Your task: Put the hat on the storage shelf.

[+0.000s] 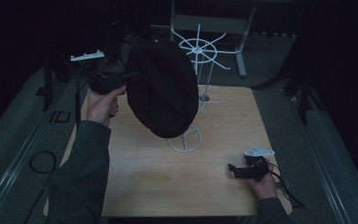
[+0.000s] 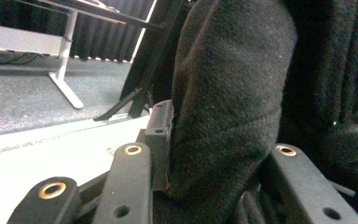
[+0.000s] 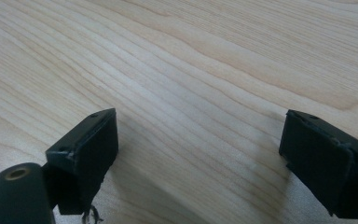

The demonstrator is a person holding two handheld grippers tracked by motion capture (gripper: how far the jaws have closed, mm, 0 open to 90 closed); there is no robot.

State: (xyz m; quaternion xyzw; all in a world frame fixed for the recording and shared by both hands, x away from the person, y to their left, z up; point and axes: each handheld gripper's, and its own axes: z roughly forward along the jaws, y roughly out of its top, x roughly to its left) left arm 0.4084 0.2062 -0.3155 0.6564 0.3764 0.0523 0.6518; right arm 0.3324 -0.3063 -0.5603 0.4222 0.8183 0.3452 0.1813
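**While the left gripper holds a dark cap aloft, the right gripper lies idle on the table**

While the left hand (image 1: pixel 100 105) is raised over the far-left part of the wooden table (image 1: pixel 168 186), its left gripper (image 1: pixel 130 78) points to the right and has the rim of a black flat cap (image 1: pixel 163 88) pinched between its jaws. From above, the cap hangs broad side toward the camera, clear of the tabletop, and overlaps the white wire hat stand (image 1: pixel 198 49) behind it. The stand's ring base (image 1: pixel 184 140) sits on the table just below the cap's lower edge; its spoked top shows to the right of the cap.

Left gripper view: a thick fold of fuzzy black fabric (image 2: pixel 228 107) fills the space between the jaws, which are closed against it. Grey carpet and a metal table leg (image 2: pixel 65 70) lie beyond.

Right hand (image 1: pixel 263 184) rests at the near-right corner of the table, with the right gripper (image 1: pixel 235 170) low on the surface and pointing left. Right gripper view: jaws spread wide apart, bare wood grain (image 3: pixel 191 93) between them, nothing held.

The cap and the right gripper are well apart.
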